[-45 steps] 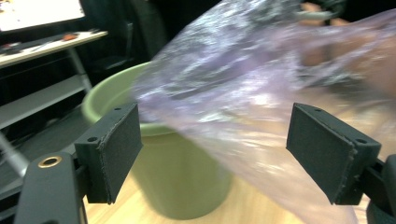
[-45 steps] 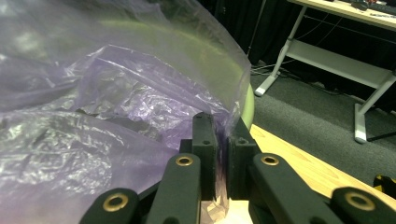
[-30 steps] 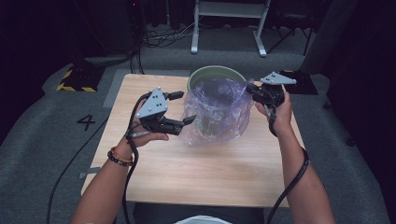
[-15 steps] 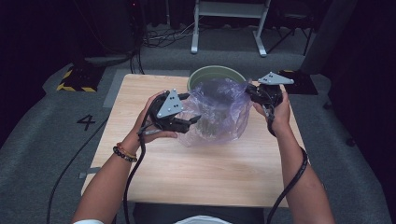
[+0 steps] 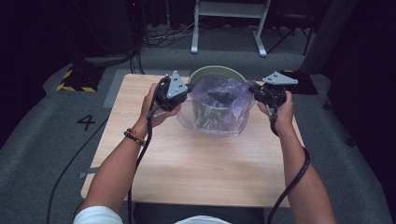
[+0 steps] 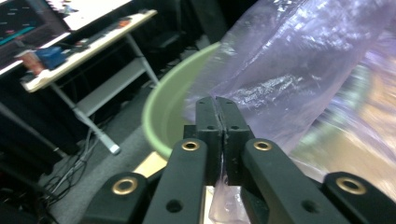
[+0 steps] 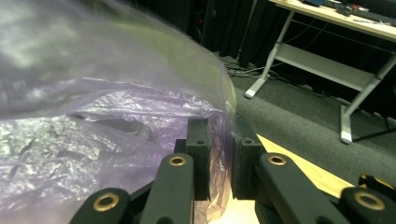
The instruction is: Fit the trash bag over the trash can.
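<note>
- A person sits at a pale wooden worktop (image 5: 187, 163) and holds a black two-jaw tool in each hand, seen from above.
- A thin, crinkly, translucent purple plastic bag (image 5: 215, 112) sits between the tools, a little past the worktop's centre toward 12 o'clock.
- Just behind the bag, at the worktop's 12 o'clock edge, stands a round pale green plastic basin (image 5: 217, 72); the bag's far side overlaps its rim.
- The left tool (image 5: 183, 89) is at the bag's 9 o'clock side. In the left gripper view its jaws are pressed tight together, with a fold of the bag's film (image 6: 280, 79) pinched between them.
- The right tool (image 5: 254, 88) is at the bag's 3 o'clock side. In the right gripper view its jaws stand a little apart, with a fold of the bag's edge (image 7: 219, 135) running through the gap; I cannot tell whether they grip it firmly.
- Judging by the hold, the two tools take opposite edges of the bag's mouth to pull it open and keep it spread.
- The mouth faces upward, and its long axis runs from 9 to 3 o'clock between the tools.
- The bag's body hangs down and rests on the worktop.
- Dark shapes show through the film, too blurred to identify.
- The basin's closeness suggests the bag is meant to line or go over it.
</note>
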A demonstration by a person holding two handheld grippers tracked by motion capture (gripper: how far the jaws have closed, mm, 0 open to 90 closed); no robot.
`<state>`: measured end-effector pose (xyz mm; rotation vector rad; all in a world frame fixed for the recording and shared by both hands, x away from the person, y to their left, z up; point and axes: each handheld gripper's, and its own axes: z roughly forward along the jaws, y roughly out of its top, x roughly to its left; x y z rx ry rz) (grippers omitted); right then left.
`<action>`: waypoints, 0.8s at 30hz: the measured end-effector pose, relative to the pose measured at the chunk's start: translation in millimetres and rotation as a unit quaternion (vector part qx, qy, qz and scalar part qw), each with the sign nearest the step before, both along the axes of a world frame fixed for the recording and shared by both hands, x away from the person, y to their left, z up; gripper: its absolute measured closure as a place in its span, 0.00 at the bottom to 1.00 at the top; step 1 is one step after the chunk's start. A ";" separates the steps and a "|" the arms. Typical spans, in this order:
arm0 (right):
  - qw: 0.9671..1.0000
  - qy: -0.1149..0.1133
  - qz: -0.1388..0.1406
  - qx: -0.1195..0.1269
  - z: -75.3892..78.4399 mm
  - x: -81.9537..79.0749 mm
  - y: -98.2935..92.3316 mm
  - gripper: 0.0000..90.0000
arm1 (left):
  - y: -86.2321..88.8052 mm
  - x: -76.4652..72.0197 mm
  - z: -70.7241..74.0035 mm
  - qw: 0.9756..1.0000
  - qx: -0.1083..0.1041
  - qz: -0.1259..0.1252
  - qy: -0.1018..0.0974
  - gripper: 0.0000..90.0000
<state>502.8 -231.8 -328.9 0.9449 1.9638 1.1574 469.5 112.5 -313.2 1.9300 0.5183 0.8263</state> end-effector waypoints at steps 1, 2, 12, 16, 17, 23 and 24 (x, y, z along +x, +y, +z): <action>1.000 0.001 -0.004 0.000 -0.3 1.0 -1.0 0.88 | 1.2 4.4 -0.5 1.000 -0.005 0.002 0.007 0.99; 1.000 0.001 -0.009 -0.001 -0.8 2.3 -1.9 0.87 | 2.1 8.5 -1.6 1.000 -0.007 0.006 0.012 0.99; 0.999 0.020 -0.036 0.009 -12.9 15.6 -8.3 0.84 | 8.0 45.7 -21.2 0.997 -0.022 0.065 0.046 0.98; 0.999 0.024 -0.039 0.013 -17.1 20.8 -8.3 0.84 | 6.6 54.4 -29.1 0.996 -0.018 0.070 0.054 0.98; 0.999 0.024 -0.038 0.013 -18.1 22.1 -8.2 0.85 | 5.5 56.2 -31.6 0.996 -0.014 0.072 0.055 0.99; 0.999 0.031 -0.032 0.015 -25.0 27.5 -8.9 0.88 | 9.4 66.3 -44.9 0.994 -0.019 0.071 0.086 1.00; 0.999 0.036 -0.030 0.019 -27.4 28.7 -9.8 0.89 | 11.0 67.5 -47.2 0.993 -0.021 0.067 0.093 1.00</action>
